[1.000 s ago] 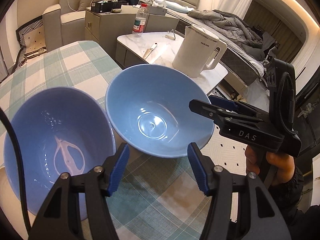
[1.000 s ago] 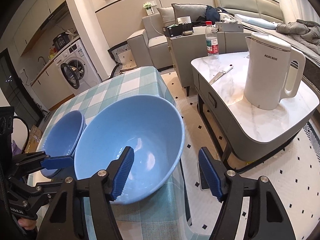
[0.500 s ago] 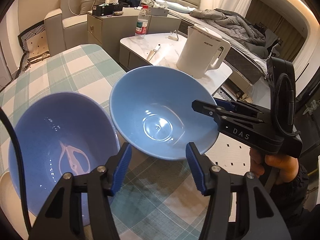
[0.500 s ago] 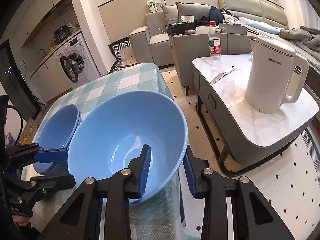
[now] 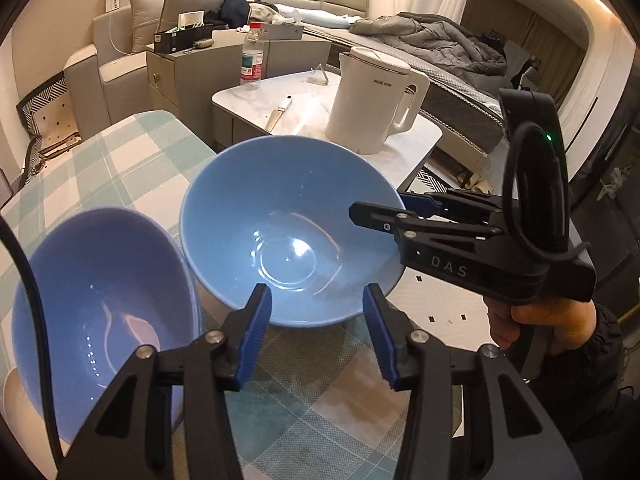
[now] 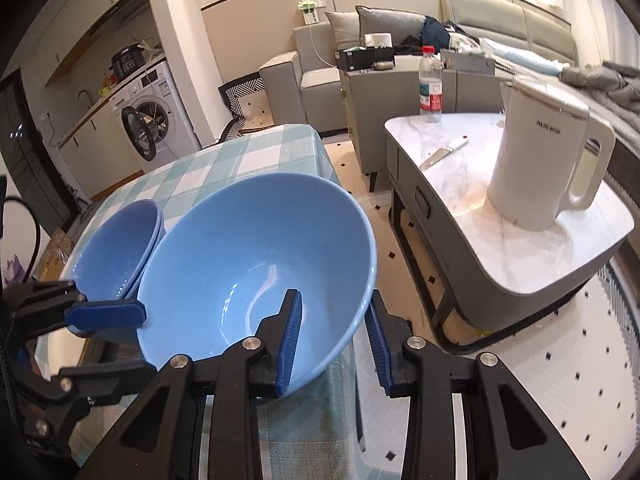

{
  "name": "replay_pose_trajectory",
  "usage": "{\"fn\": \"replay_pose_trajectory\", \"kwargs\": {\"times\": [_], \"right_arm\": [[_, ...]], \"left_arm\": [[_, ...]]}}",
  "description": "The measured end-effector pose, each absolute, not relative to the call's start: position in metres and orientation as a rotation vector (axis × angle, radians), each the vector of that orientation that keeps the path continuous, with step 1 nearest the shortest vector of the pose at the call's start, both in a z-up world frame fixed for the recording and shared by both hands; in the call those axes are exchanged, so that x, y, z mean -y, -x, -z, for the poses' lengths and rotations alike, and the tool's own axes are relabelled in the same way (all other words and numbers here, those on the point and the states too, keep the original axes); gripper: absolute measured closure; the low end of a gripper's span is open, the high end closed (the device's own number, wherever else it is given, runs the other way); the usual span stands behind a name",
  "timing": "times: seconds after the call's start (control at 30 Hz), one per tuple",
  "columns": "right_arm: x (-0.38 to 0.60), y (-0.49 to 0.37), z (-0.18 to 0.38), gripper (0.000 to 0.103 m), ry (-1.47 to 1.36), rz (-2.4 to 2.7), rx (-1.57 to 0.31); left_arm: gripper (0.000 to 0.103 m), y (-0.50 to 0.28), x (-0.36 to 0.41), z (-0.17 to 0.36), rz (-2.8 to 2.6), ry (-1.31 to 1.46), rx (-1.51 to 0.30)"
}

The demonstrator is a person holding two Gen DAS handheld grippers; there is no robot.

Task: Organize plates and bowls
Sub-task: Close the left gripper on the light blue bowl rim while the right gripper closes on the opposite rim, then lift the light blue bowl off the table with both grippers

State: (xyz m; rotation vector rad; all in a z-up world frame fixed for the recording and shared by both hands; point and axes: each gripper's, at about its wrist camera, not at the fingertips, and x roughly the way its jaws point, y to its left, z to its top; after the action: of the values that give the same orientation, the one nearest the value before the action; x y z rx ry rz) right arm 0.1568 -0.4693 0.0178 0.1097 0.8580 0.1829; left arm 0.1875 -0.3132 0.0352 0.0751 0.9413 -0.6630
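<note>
A light blue bowl (image 5: 288, 232) tilts over the checked tablecloth (image 5: 120, 168) near the table's right edge. My right gripper (image 6: 334, 340) is shut on its rim, one pad inside the bowl (image 6: 256, 264) and one outside; in the left wrist view that right gripper (image 5: 394, 210) grips the bowl's right rim. A darker blue nested bowl stack (image 5: 104, 304) sits just left of it, touching or nearly so. My left gripper (image 5: 318, 332) hovers at the light bowl's near side with its jaws closing; the pads press on nothing. The left gripper (image 6: 108, 344) also shows by the stack (image 6: 116, 252).
Beyond the table's edge stands a marble coffee table (image 6: 520, 248) with a white kettle (image 6: 544, 160), a knife (image 6: 444, 152) and a water bottle (image 6: 430, 84). A white rim (image 5: 12, 396) shows under the bowl stack. A hand (image 5: 548, 328) holds the right gripper's handle.
My right gripper has shut onto the light blue bowl's rim and the bowl now tilts. The left gripper's jaws have narrowed. The bowl stack has not moved.
</note>
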Motion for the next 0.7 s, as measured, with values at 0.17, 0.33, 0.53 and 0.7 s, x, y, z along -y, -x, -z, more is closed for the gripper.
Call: {"fn": "replay_pose_trajectory", "kwargs": {"times": [0.17, 0.33, 0.53, 0.7], "right_arm": [[0.474, -0.155, -0.020, 0.069, -0.111, -0.172, -0.852], [0.476, -0.155, -0.020, 0.069, -0.116, -0.165, -0.849], [0.473, -0.157, -0.017, 0.069, -0.109, -0.180, -0.856], [0.470, -0.157, -0.016, 0.069, -0.095, -0.194, -0.856]], "left_arm": [[0.056, -0.188, 0.306, -0.037, 0.635, -0.046, -0.957], [0.055, -0.194, 0.295, -0.033, 0.590, 0.001, -0.994], [0.055, -0.197, 0.297, -0.032, 0.578, -0.002, -0.992], [0.055, -0.198, 0.302, -0.031, 0.565, -0.025, -0.990]]}}
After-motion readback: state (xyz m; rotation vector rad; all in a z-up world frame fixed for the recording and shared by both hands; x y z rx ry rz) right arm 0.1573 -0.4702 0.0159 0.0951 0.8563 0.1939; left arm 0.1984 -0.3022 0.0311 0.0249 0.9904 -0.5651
